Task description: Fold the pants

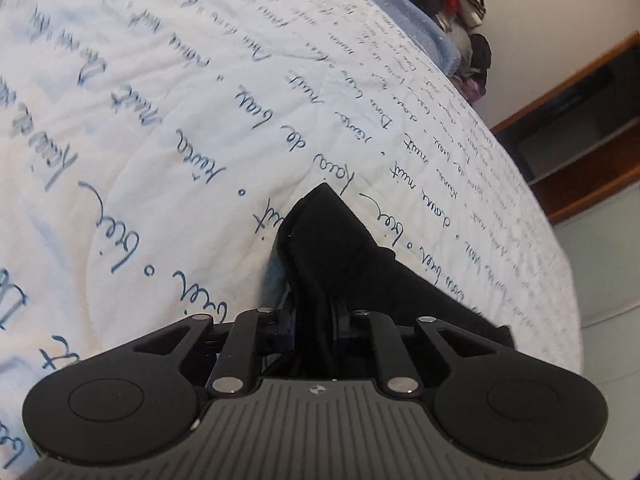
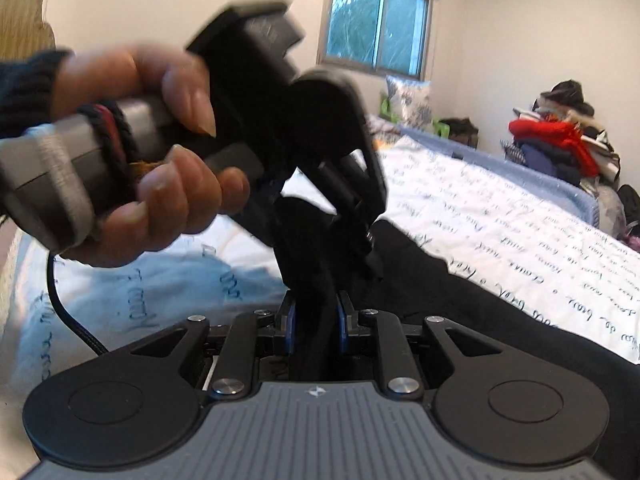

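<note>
From my left wrist, my left gripper (image 1: 316,312) is clamped on a bunched fold of the black pants (image 1: 332,240), lifted over the script-printed quilt (image 1: 160,120). From my right wrist, my right gripper (image 2: 314,316) pinches the same pants between its blue pads (image 2: 290,318), beside my left hand (image 2: 160,184).

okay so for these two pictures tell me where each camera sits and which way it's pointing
Left wrist: sits on the left gripper, looking down over the white script-printed bedspread toward a wooden shelf; jaws clamped on black pants.
Right wrist: sits on the right gripper, looking across the bed toward the window; jaws pinch the pants, and the person's left hand holds the other gripper close ahead.
Shared: pants, bedspread, clothes pile.
</note>
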Available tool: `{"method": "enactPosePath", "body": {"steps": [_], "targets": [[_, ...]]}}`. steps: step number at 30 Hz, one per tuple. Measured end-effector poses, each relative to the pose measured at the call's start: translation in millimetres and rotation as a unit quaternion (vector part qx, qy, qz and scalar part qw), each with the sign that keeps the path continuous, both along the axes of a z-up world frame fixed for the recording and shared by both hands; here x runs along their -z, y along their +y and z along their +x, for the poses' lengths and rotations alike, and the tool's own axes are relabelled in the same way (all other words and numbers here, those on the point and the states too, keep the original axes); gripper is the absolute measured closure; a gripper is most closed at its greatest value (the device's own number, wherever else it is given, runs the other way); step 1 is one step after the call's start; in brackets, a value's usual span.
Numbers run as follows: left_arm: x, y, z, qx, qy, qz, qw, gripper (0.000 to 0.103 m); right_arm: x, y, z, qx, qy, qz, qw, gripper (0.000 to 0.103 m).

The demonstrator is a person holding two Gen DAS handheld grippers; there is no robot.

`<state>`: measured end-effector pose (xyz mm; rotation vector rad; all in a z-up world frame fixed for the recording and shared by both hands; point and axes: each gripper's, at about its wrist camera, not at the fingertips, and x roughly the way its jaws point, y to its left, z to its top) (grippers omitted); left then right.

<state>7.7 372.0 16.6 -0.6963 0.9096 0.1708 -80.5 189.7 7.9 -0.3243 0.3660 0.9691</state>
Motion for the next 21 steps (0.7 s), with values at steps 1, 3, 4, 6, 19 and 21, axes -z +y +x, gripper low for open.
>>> {"method": "enactPosePath", "body": {"steps": [1, 3, 4, 6, 19, 21], "targets": [[-4, -5, -2, 0.004, -0.002, 0.021, 0.9998, 0.087, 0, 0, 1, 0.002, 0.003, -0.001, 1.000, 0.084], [-14, -15, -6, 0.012, -0.011, 0.055, 0.9983, 0.087, -4, -5, 1, 0.010, 0.017, 0.000, 1.000, 0.083], [-19, -21, -7, 0.018, -0.017, 0.073, 0.9971, 0.087, -8, -12, 1, 0.015, 0.032, 0.004, 0.999, 0.081], [-27, -28, -11, 0.026, -0.024, 0.092, 0.9951, 0.087, -17, -36, -1, 0.019, 0.071, 0.036, 0.997, 0.080], [-70, -45, -21, 0.055, -0.045, 0.088, 0.9936, 0.089, -38, -81, -50, 0.045, -0.039, 0.021, 0.998, 0.041], [-68, -43, -23, 0.051, -0.043, 0.088, 0.9939, 0.089, -39, -72, -40, 0.028, -0.002, 0.034, 0.999, 0.041]]}}
